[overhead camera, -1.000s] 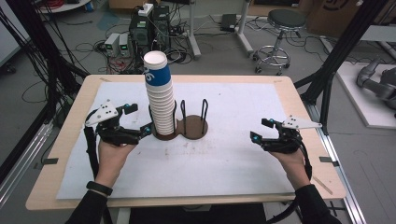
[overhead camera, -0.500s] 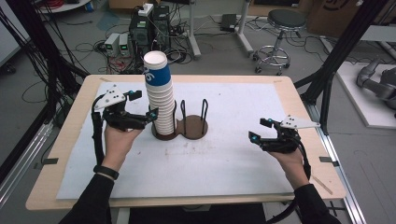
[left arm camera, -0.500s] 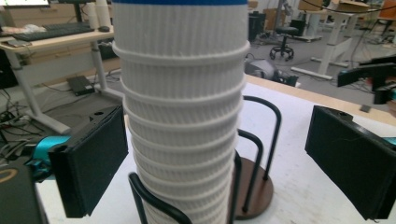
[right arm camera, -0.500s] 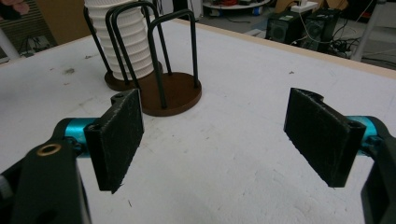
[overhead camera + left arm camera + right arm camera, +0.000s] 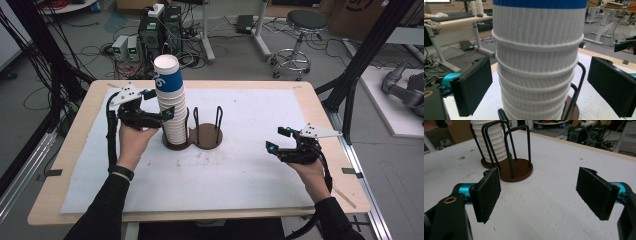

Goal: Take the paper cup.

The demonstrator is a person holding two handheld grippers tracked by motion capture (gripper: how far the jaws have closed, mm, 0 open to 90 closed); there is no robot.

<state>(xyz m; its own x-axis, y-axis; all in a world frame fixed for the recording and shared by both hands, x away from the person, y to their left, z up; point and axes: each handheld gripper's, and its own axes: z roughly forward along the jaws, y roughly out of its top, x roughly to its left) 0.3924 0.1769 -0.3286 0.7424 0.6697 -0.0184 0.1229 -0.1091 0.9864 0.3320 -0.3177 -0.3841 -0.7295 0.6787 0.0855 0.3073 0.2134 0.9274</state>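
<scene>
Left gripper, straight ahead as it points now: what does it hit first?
The cup stack. It stands right between the left gripper's open jaws, close in front; the pads look just clear of it, though depth is hard to judge.

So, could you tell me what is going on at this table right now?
A person holds a gripper in each hand. The left gripper is open around a tall stack of paper cups standing in one side of a dark wire holder; its pads sit either side of the stack without touching. The right gripper hangs open over the white mat, holding nothing.
</scene>
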